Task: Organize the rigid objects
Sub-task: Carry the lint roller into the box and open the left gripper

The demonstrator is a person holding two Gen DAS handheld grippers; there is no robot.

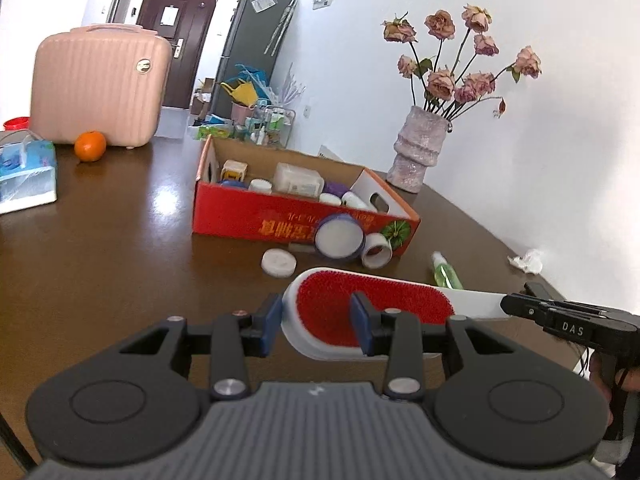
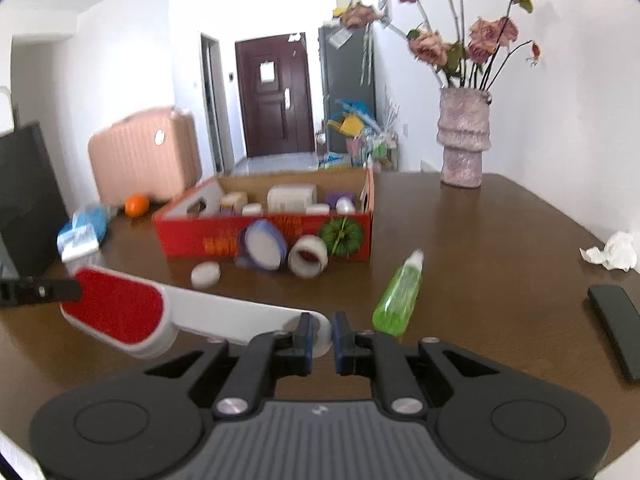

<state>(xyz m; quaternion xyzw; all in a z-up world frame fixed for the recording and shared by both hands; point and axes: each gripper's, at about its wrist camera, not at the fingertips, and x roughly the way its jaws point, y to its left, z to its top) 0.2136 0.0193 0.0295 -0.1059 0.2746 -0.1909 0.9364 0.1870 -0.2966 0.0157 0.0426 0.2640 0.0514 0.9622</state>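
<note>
A lint brush with a red pad and a white handle hangs above the brown table, held at both ends. My left gripper is shut on its red head. My right gripper is shut on the tip of the white handle, and its black fingertips show in the left wrist view too. Behind stands a red cardboard box with several jars and bottles inside. Against its front wall lie a round purple-rimmed tin, a tape roll and a white cap. A green spray bottle lies to the right.
A pink vase of dried roses stands at the back right. A pink suitcase, an orange and a blue tissue pack are at the back left. A crumpled tissue and a black flat device lie at the right edge.
</note>
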